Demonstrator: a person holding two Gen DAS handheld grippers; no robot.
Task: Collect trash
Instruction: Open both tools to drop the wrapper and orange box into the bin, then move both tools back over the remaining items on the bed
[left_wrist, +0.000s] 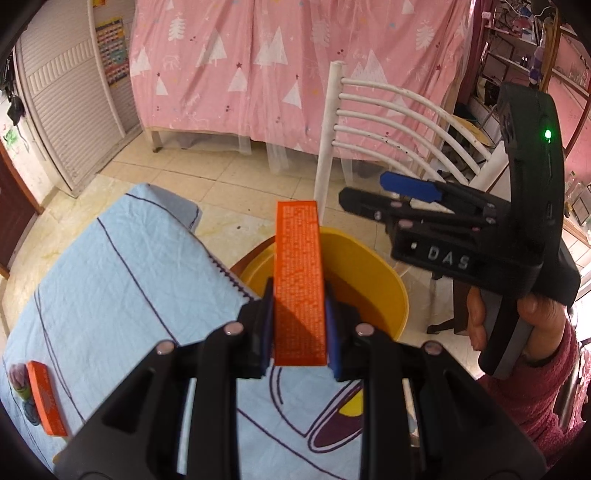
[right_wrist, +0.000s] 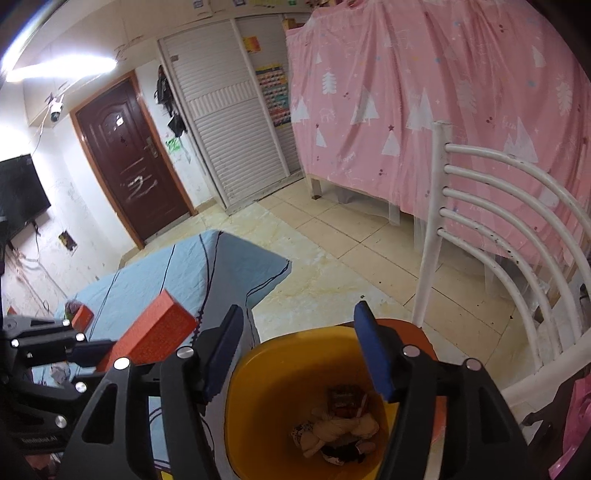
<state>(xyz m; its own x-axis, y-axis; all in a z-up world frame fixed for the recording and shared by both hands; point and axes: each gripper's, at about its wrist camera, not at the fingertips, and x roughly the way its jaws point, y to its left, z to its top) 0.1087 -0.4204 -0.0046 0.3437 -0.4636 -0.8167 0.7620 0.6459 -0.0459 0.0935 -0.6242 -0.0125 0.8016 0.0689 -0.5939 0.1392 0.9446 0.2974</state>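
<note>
My left gripper (left_wrist: 299, 302) is shut on a long orange box (left_wrist: 300, 280), which stands upright between the blue pads over the near rim of a yellow bin (left_wrist: 384, 280). In the right wrist view the same orange box (right_wrist: 155, 336) shows at the left, just beside the bin (right_wrist: 280, 376). My right gripper (right_wrist: 300, 314) hangs open above the bin's mouth with nothing between its fingers. Crumpled trash (right_wrist: 340, 424) lies on the bin's bottom. A second orange box (left_wrist: 46, 398) lies on the blue cloth at the far left.
The bin sits on the brown seat (right_wrist: 406, 328) of a white chair (left_wrist: 369, 122), right against the table covered in light blue cloth (left_wrist: 110, 277). Small colourful scraps (left_wrist: 18, 376) lie by the second box. Tiled floor and a pink-curtained bed lie beyond.
</note>
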